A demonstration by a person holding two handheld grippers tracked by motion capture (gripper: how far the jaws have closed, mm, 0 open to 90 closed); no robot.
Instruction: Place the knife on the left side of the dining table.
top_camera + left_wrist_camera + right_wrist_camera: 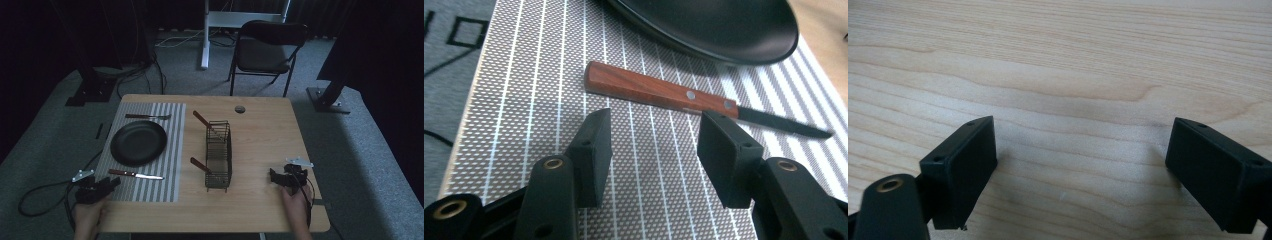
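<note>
1. High view: wooden table (pixel 260 200) mid-frame; striped placemat (pixel 172 150) on its left half w/ black plate (pixel 138 142), fork (pixel 147 116) above the plate.
2. Knife (pixel 135 174), wooden handle, lies on the placemat just below the plate, lower left of frame.
3. Left gripper (pixel 112 182) at lower left, jaws spread partway, empty, just short of the knife's handle end, not touching.
4. Right gripper (pixel 274 176) at lower right on bare wood, jaws spread wide, nothing between.
5. Wire basket (pixel 218 152) mid-table holds two wooden-handled utensils.
</note>
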